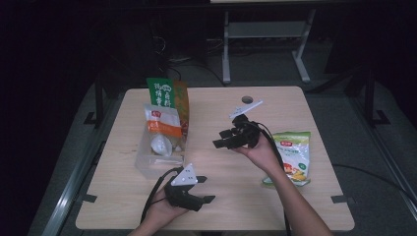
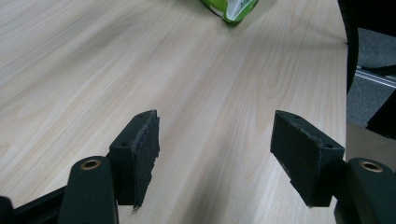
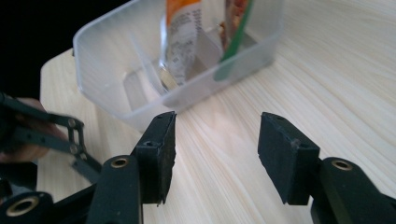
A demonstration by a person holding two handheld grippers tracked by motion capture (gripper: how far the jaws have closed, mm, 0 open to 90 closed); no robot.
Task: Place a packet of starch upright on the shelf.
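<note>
A clear plastic bin (image 1: pixel 147 164) stands at the table's left middle. A tall green packet (image 1: pixel 164 96) and an orange-and-white packet (image 1: pixel 162 123) stand upright in it. My right gripper (image 1: pixel 220 138) hovers at the table's centre and points left toward the bin, open, with nothing between its jaws. In the right gripper view the open right gripper (image 3: pixel 215 121) faces the bin (image 3: pixel 116 56), with the orange packet (image 3: pixel 182 28) and the green packet (image 3: pixel 233 46) inside. My left gripper (image 1: pixel 206 189) rests near the front edge, open and empty. The left gripper (image 2: pixel 215 126) looks over bare wood.
A green-and-white snack bag (image 1: pixel 294 155) lies flat at the right of the wooden table (image 1: pixel 221 103); its corner (image 2: pixel 231 9) shows at the top of the left gripper view. A cable hole (image 1: pixel 247 99) sits near the far edge. Grey frame legs stand behind the table.
</note>
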